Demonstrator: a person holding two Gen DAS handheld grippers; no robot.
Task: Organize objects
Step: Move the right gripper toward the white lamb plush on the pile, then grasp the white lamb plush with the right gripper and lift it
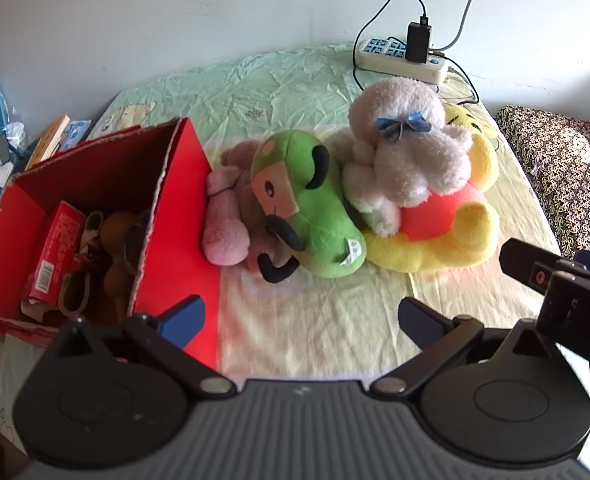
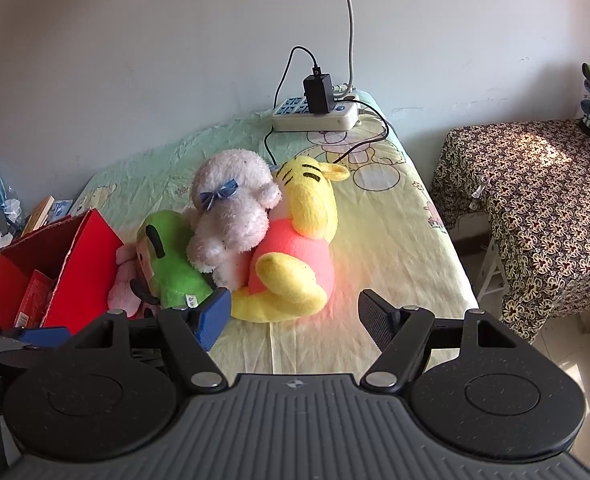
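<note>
Plush toys [image 1: 335, 196] lie ahead of both open, empty tongs [image 1: 301, 320].

Left hand-held gripper [image 1: 301, 320] and right hand-held gripper [image 2: 295, 314] — both spread wide, holding nothing.

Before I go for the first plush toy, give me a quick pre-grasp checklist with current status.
1. Left gripper open and holding nothing: ok.
2. Right gripper open and holding nothing: ok.
3. Red box open at the top: ok, though a red packet and other items already sit inside.
4. Green plush free to lift: ok, nothing on top of it.
5. Yellow plush free to lift: not ok, the white plush lies on it.
6. Charger cable clear of the toys: cannot tell.
</note>
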